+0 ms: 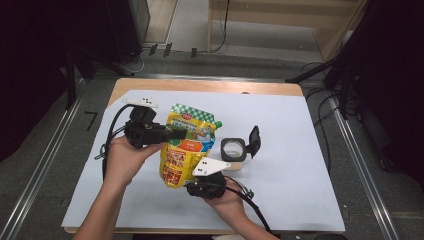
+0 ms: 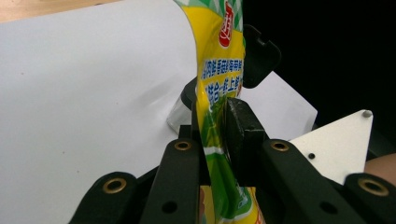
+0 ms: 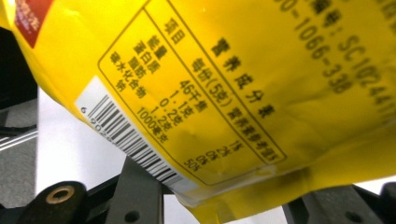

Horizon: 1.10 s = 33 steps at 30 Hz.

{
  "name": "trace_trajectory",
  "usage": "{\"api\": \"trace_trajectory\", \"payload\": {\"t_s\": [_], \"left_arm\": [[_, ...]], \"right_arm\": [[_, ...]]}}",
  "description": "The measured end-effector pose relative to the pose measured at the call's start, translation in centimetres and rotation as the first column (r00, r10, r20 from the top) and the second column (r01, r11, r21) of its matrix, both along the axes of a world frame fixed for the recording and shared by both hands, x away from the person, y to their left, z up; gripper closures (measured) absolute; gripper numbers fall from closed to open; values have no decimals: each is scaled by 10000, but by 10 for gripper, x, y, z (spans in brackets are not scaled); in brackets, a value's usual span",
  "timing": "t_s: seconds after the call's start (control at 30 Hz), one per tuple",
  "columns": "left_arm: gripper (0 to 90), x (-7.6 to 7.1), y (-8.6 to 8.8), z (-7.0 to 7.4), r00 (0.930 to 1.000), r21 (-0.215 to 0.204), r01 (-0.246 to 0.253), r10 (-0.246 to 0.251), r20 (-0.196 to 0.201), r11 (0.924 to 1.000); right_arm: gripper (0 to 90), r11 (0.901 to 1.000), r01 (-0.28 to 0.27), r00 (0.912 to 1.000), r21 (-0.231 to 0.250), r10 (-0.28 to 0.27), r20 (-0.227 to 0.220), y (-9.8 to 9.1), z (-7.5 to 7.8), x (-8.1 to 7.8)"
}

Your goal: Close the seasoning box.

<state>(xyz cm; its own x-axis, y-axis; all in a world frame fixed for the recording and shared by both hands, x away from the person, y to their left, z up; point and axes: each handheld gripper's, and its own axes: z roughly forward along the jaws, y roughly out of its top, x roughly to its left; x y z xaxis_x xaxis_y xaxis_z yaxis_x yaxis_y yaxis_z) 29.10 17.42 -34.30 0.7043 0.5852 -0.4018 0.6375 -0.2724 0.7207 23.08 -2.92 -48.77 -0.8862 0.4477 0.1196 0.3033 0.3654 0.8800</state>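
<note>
**Yellow pouch held between two grippers**

The left gripper is clamped on the upper edge of the yellow pouch; the right gripper is seen at the pouch's bottom edge, its grip impossible to tell; the pouch is held above the white sheet; a clear container with an open black lid stands just beside it.

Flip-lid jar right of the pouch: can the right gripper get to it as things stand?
Probably not yet. The right gripper sits at the bottom of the yellow pouch, apparently holding it, and the left gripper is clamped on it too. The jar itself stands unobstructed, lid open.
</note>
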Motion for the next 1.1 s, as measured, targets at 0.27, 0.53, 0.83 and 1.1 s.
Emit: {"api": "trace_trajectory", "payload": {"t_s": [0.27, 0.53, 0.83, 1.1], "left_arm": [[808, 1, -1, -2, 9995, -236, -216, 211, -229, 9995], [771, 4, -7, -8, 9982, 33, -381, 382, -456, 9993], [766, 8, -24, -15, 9964, 647, -207, 260, -813, 9977], [765, 12, -37, -21, 9933, 880, -78, 178, -1138, 9961]], "right_arm": [[620, 9998, -121, 9999, 161, 122, -74, -2, 7, -3], [618, 9991, -268, 9985, 326, 283, -465, -3, 11, -6], [619, 9981, -575, 9974, 227, 584, -433, -2, 16, -14], [613, 9975, -681, 9954, 195, 693, -668, -3, 18, -17]]}}
